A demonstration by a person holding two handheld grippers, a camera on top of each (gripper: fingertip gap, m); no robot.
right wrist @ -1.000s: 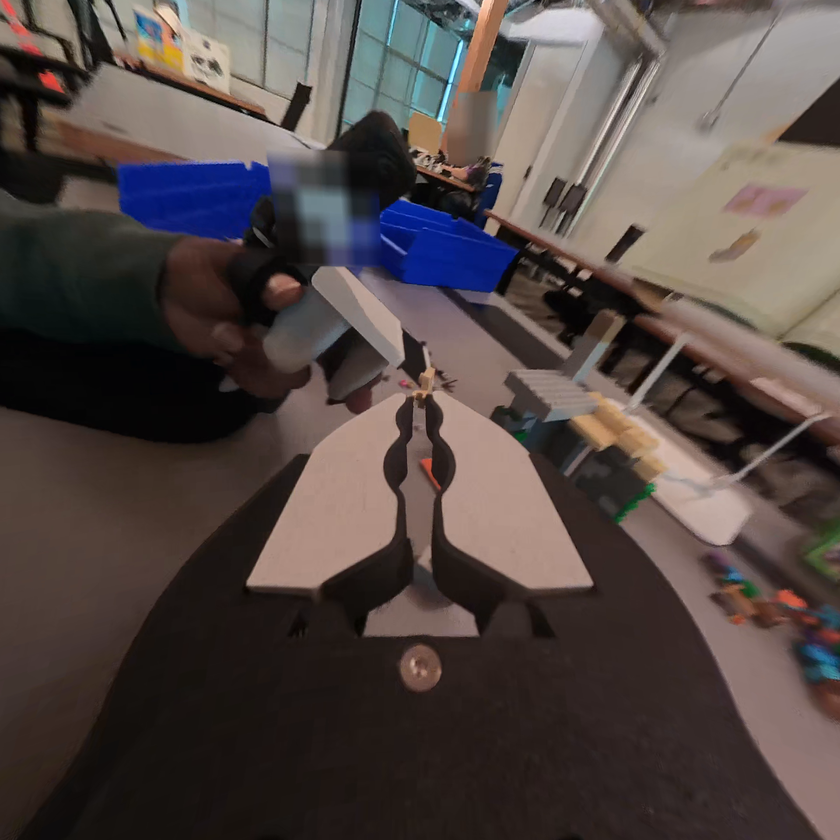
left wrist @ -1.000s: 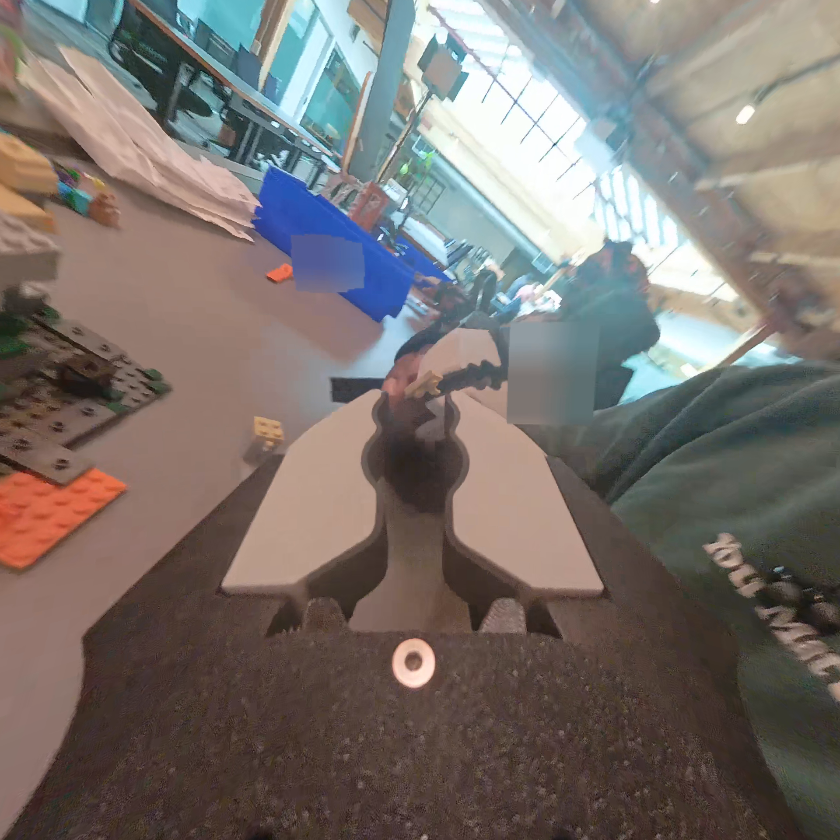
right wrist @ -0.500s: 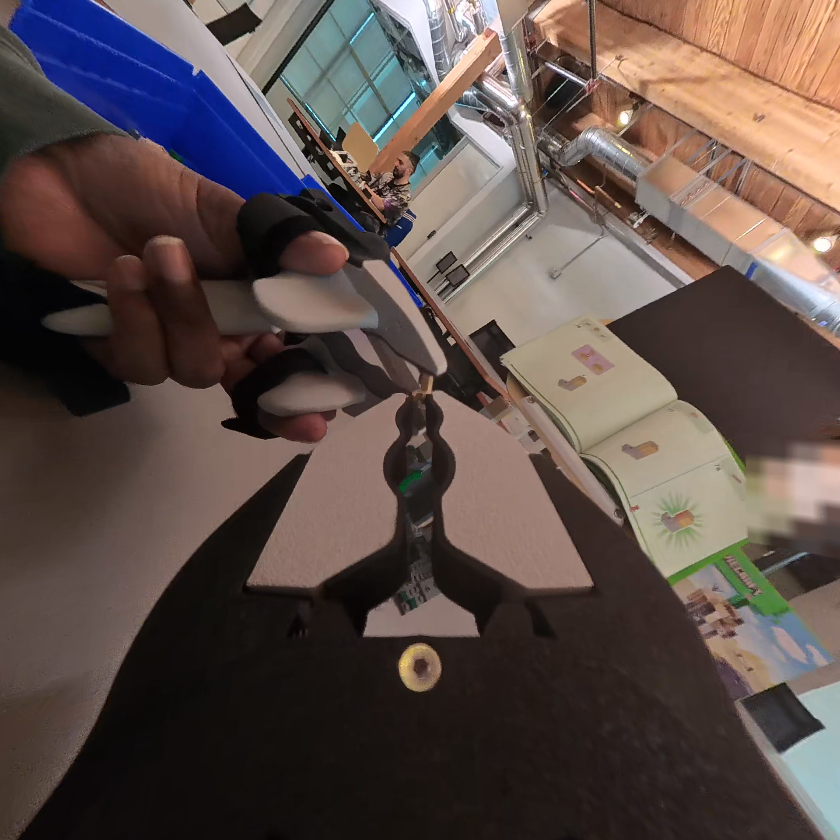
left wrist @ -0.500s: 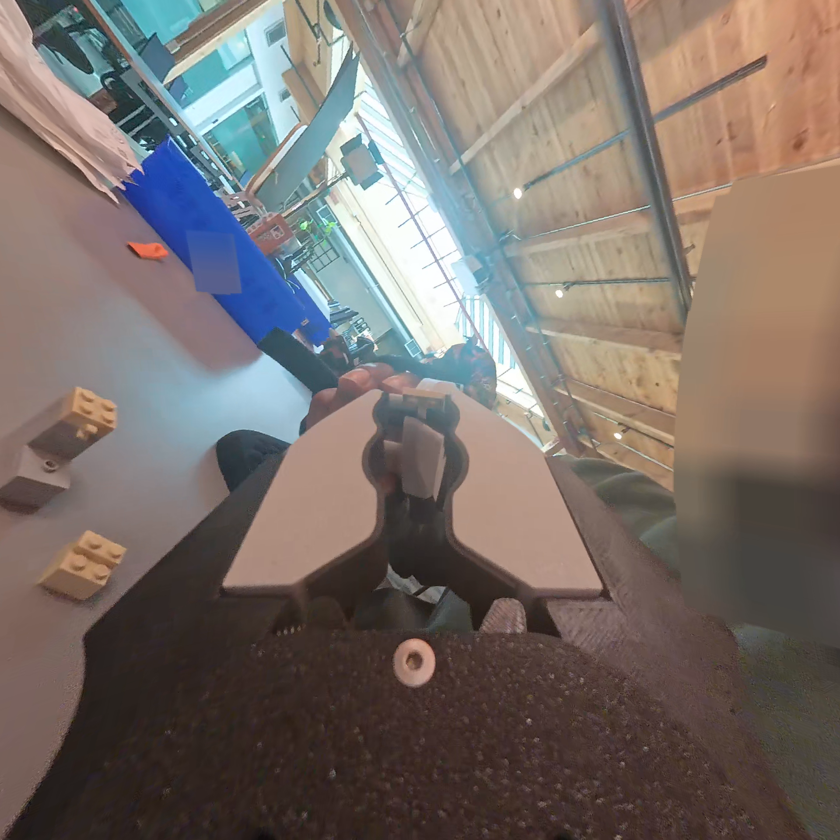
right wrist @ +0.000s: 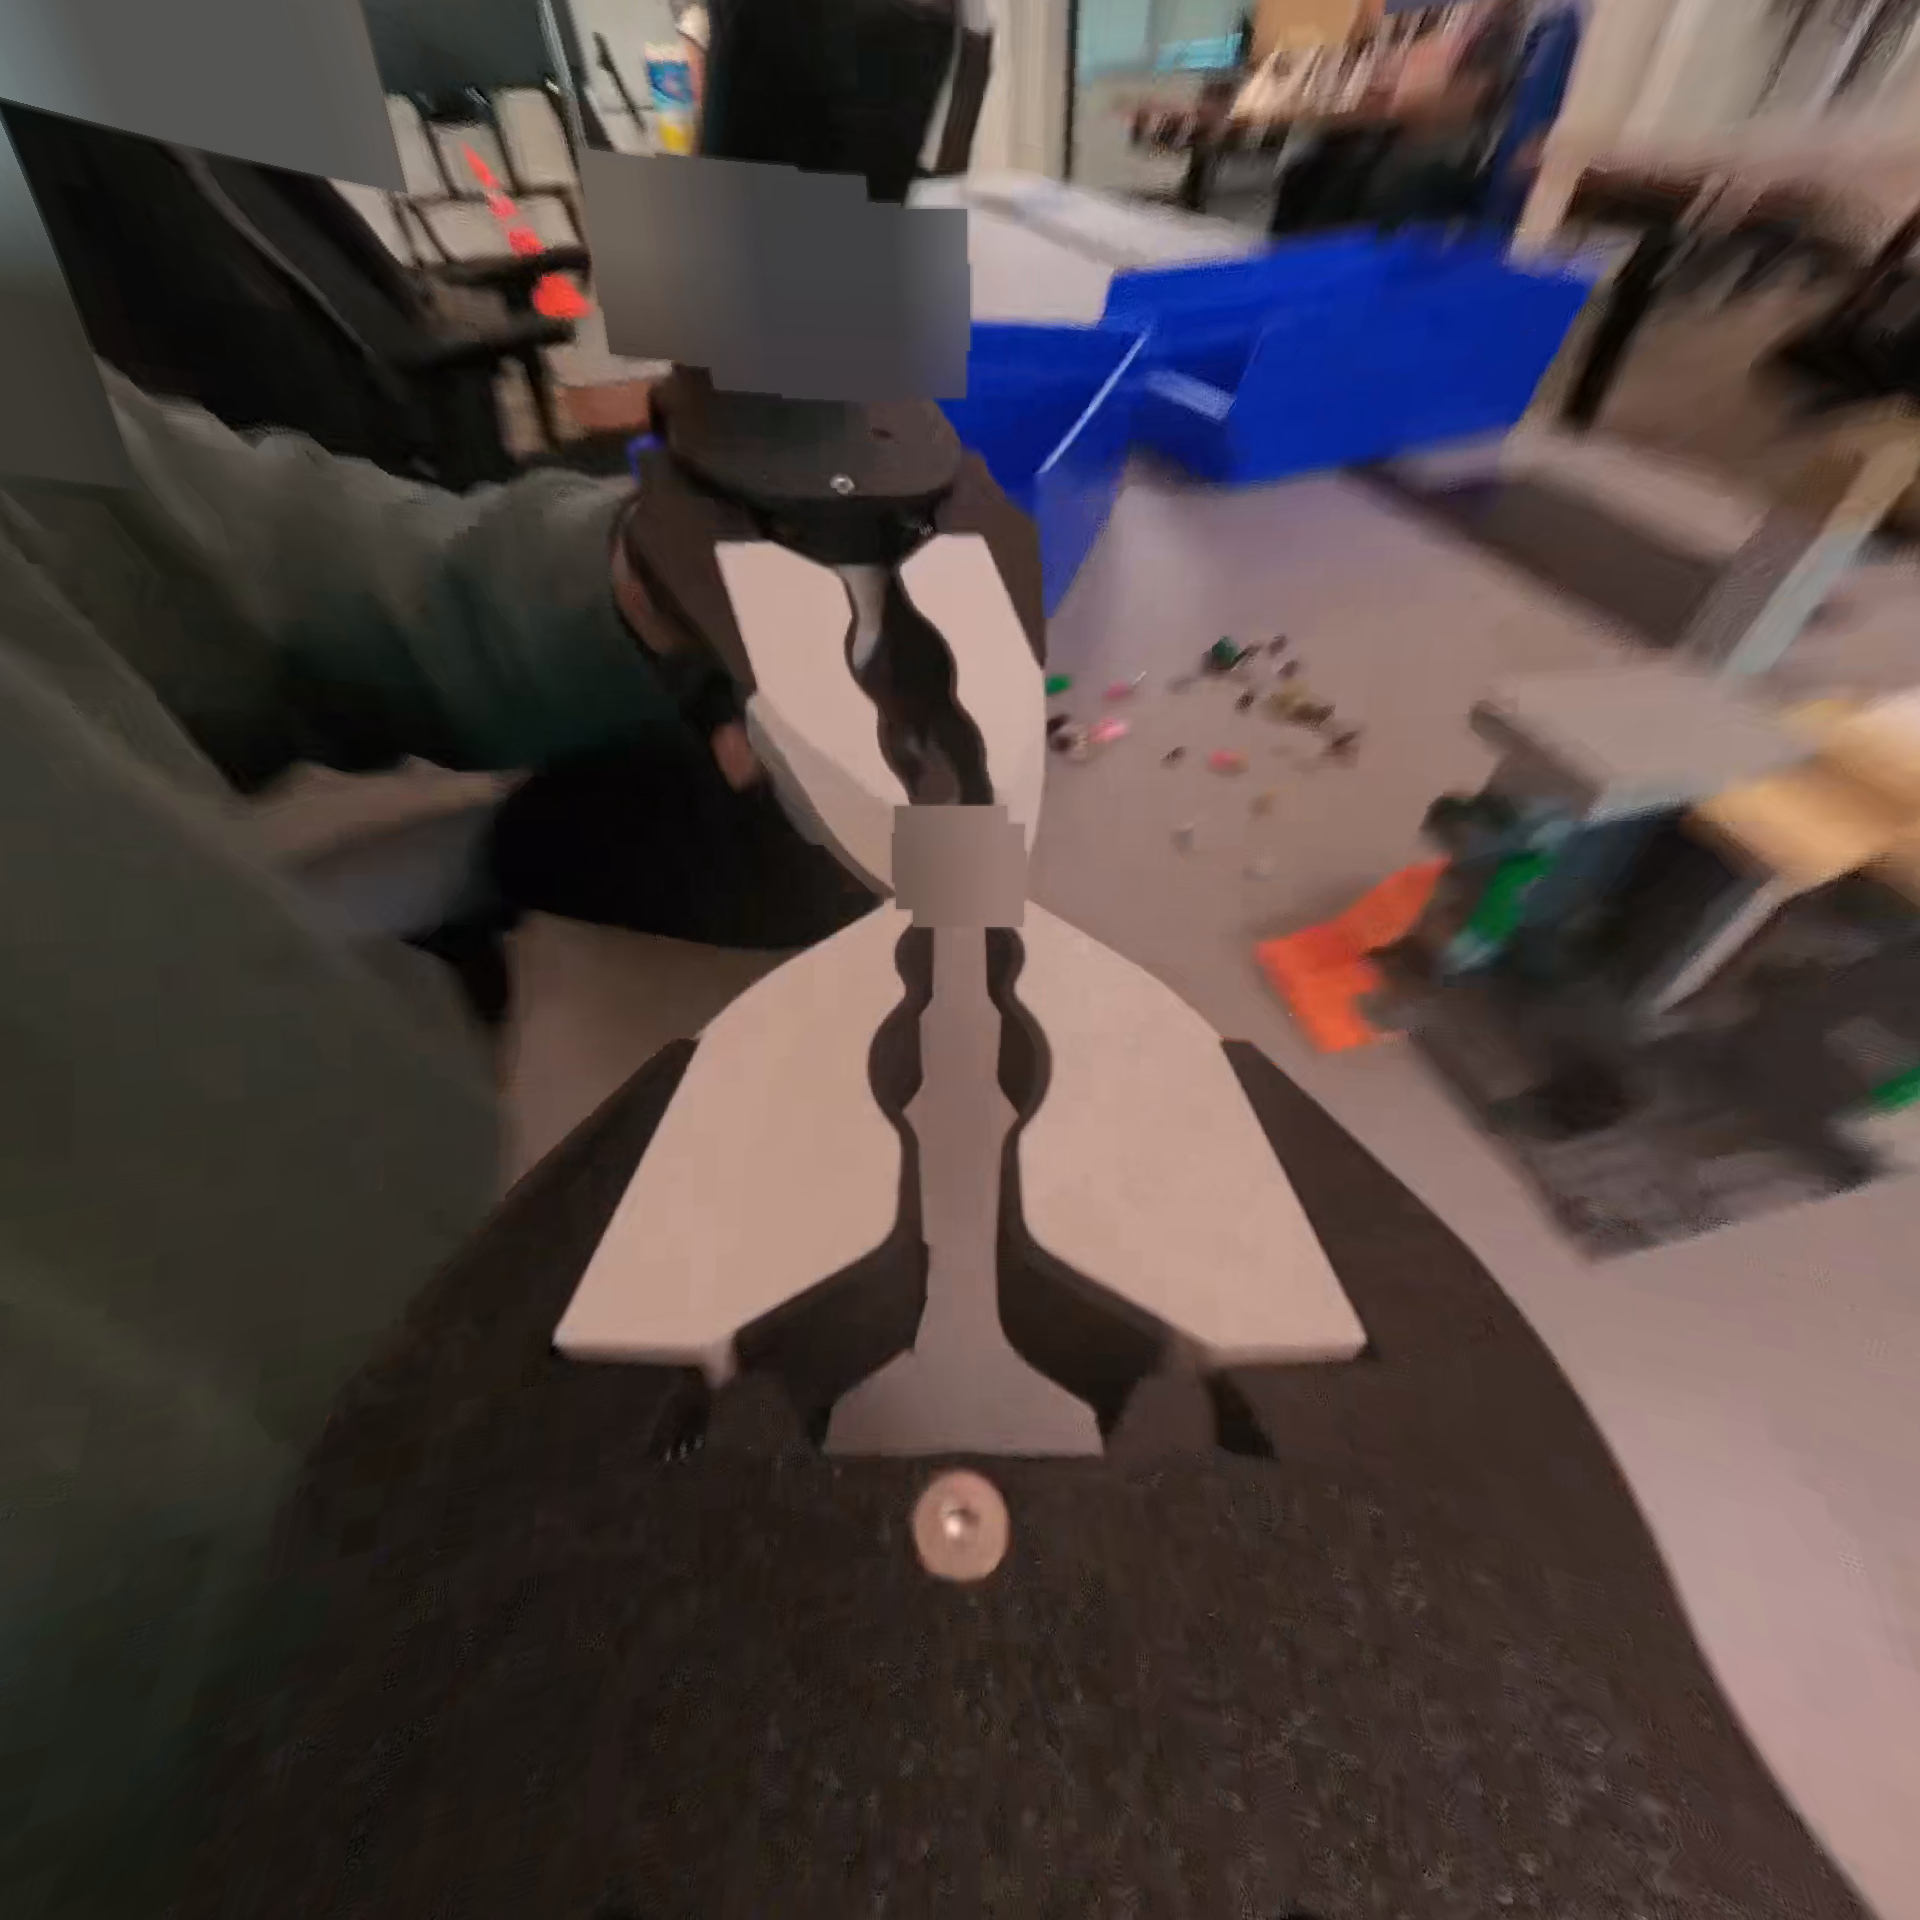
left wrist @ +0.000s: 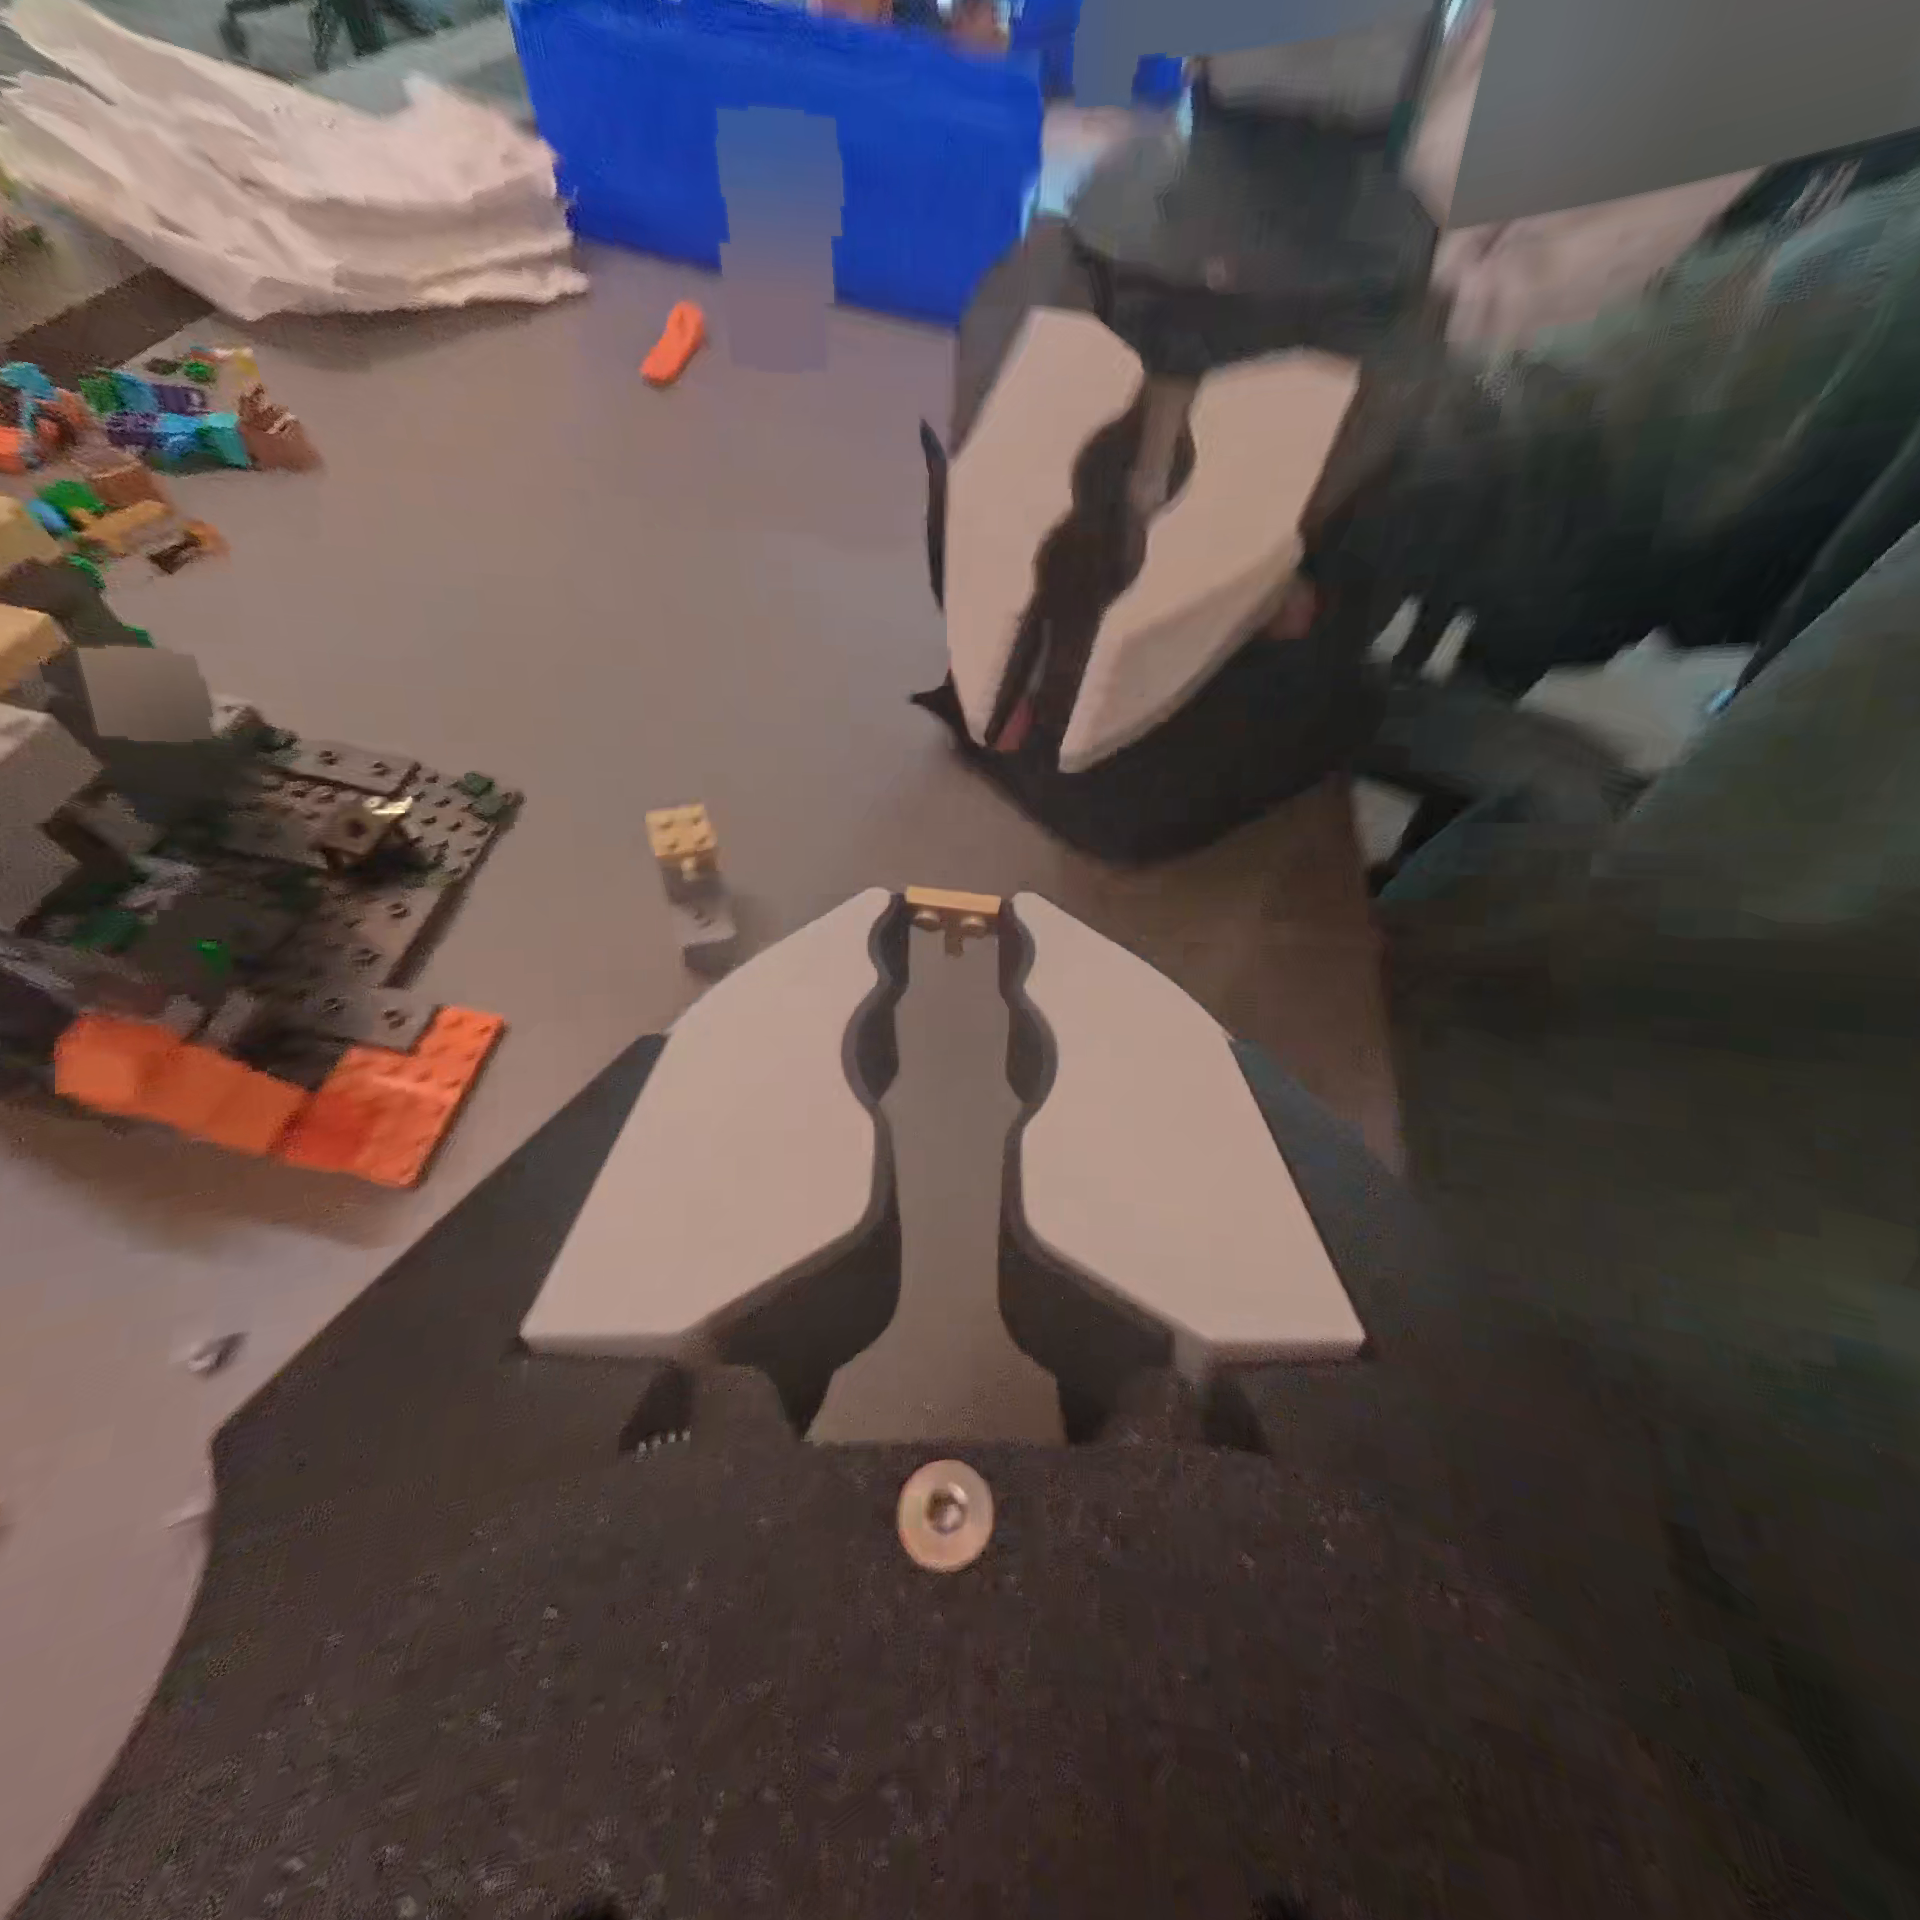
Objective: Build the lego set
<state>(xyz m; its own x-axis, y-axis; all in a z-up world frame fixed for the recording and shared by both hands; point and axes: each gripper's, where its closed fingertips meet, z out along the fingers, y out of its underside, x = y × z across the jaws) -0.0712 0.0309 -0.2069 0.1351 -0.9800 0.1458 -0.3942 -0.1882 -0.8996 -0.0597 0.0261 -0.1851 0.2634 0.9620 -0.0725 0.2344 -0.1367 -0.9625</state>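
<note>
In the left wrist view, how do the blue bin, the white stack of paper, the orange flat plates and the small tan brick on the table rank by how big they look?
1. blue bin and white stack of paper: look about alike, both cut off by the frame.
2. orange flat plates, though nearer the camera.
3. small tan brick, plainly the smallest.

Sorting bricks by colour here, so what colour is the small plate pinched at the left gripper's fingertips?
Tan; the small plate shows best in the left wrist view.
</note>
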